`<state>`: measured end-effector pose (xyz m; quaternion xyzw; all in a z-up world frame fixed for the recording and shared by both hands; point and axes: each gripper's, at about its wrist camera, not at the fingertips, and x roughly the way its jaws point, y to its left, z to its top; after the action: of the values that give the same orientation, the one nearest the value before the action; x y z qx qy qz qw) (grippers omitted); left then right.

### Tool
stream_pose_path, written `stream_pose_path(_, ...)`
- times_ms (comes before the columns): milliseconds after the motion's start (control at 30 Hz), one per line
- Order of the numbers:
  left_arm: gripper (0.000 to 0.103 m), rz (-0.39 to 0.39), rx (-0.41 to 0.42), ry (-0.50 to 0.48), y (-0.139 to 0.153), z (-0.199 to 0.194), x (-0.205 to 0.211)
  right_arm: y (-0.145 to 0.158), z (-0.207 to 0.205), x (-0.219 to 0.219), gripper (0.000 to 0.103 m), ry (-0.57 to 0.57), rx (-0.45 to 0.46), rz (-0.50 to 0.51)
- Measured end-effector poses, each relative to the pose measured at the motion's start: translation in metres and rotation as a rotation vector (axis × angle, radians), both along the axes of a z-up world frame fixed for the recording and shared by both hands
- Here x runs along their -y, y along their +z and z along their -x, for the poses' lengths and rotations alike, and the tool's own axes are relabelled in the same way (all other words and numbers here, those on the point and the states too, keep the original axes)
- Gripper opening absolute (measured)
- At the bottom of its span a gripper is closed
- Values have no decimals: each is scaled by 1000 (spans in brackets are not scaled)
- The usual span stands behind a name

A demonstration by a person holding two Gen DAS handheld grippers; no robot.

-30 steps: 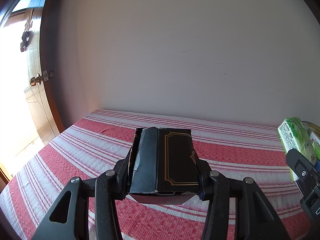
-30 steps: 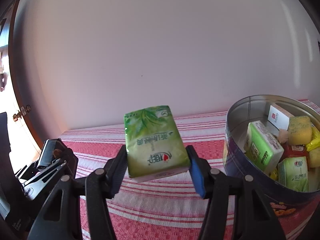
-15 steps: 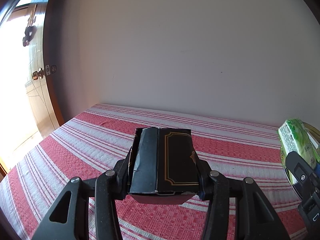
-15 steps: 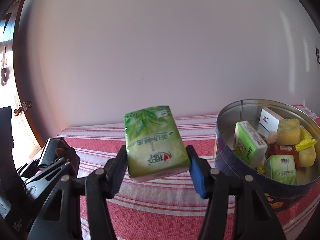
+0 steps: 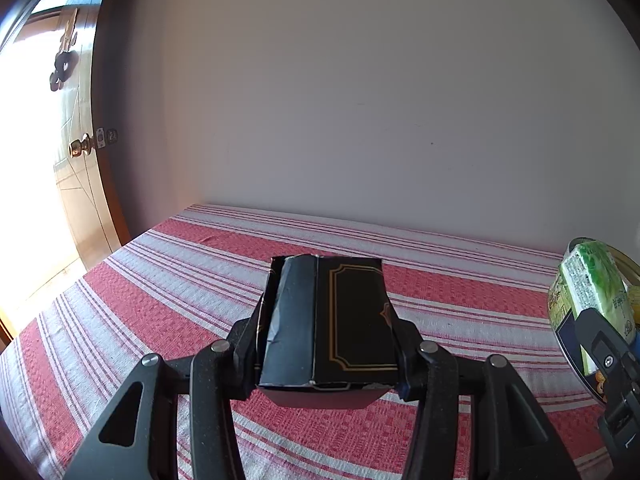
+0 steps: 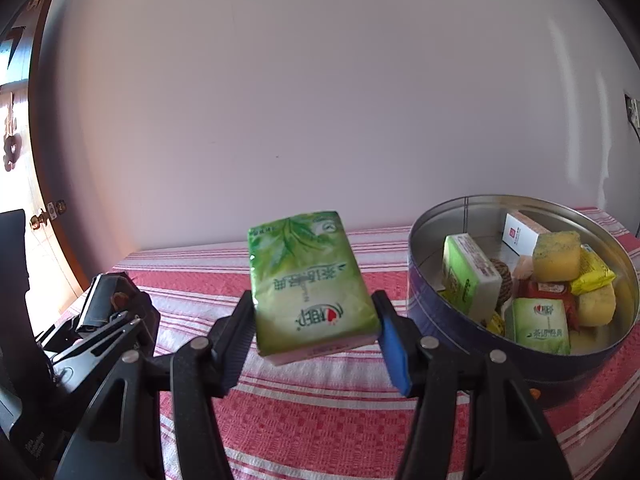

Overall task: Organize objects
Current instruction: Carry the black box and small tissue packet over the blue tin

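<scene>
We are clamping our left hand-held gripper (image 5: 326, 354) on a black gold-lined cardboard box (image 5: 326, 320), our right hand-held gripper (image 6: 314, 334) on a green plastic tissue pack (image 6: 310, 280).

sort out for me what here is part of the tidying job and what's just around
Part of the job:
- black box in the left tool
- green tissue pack in the right tool
- round tin with packs and snacks inside

Just around:
- striped cloth
- wooden door
- door knob
</scene>
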<state>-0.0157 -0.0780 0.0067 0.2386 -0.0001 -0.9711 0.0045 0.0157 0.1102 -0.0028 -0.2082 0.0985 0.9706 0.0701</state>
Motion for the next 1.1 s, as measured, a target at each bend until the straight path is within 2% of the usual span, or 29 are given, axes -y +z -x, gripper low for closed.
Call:
stream_pose_path(300, 52, 0, 5, -18, -1, -11, -10, -5, -10, -23, 58, -5, 2, -2)
stream_pose_path(367, 52, -1, 7, -19, -1, -12, -12, 2, -20, -11, 58, -6, -1, -9)
stream_pose_path(700, 52, -15, 23, -39, -2, -24, -31, 7, -40, -17, 58, -7, -17, -61)
stream_pose_path(1100, 52, -17, 23, -94, -2, -38, -68, 8, -62, -52, 58, -49, -35, -75)
